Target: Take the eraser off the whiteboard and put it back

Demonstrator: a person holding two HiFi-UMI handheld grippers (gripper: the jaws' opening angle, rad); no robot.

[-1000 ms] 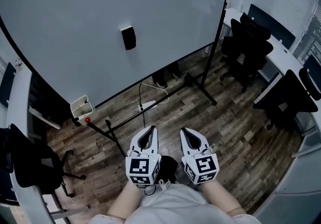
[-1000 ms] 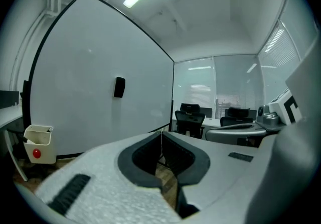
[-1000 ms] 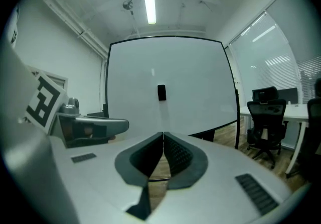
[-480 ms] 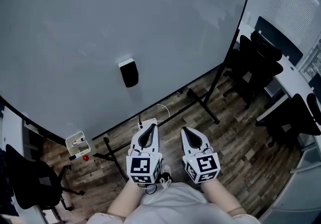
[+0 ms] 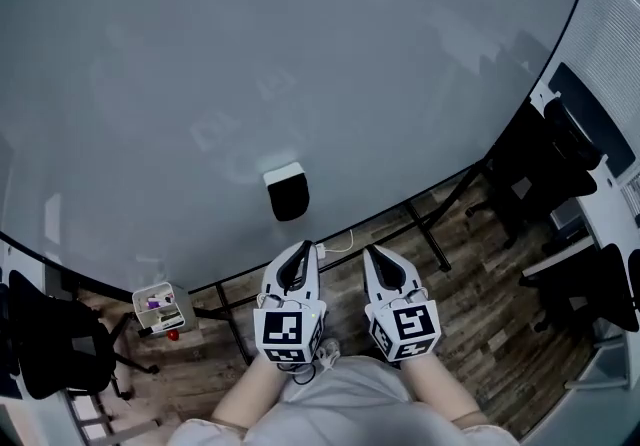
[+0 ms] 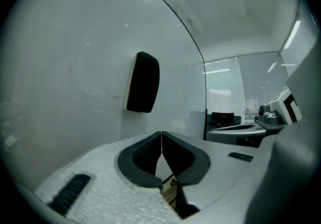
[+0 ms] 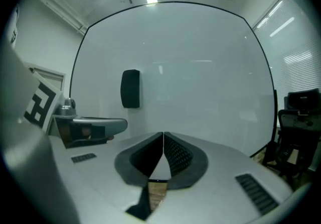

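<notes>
A black eraser (image 5: 288, 194) with a white top sticks to the large whiteboard (image 5: 300, 64). It shows in the left gripper view (image 6: 143, 82) just above the jaws, and in the right gripper view (image 7: 131, 89) up and to the left. My left gripper (image 5: 297, 254) is shut and empty, its tip a short way below the eraser. Beside it my right gripper (image 5: 378, 258) is shut and empty too, pointing at bare board.
A small white holder with markers (image 5: 159, 306) hangs at the board's lower left. The board's black stand legs (image 5: 425, 229) spread over the wooden floor. Black office chairs (image 5: 545, 169) and desks stand at the right, another chair (image 5: 50, 349) at the left.
Both grippers have come much closer to the whiteboard, which now fills most of the head view. The eraser has come to sit just above the left gripper's tip. Both jaws stayed shut.
</notes>
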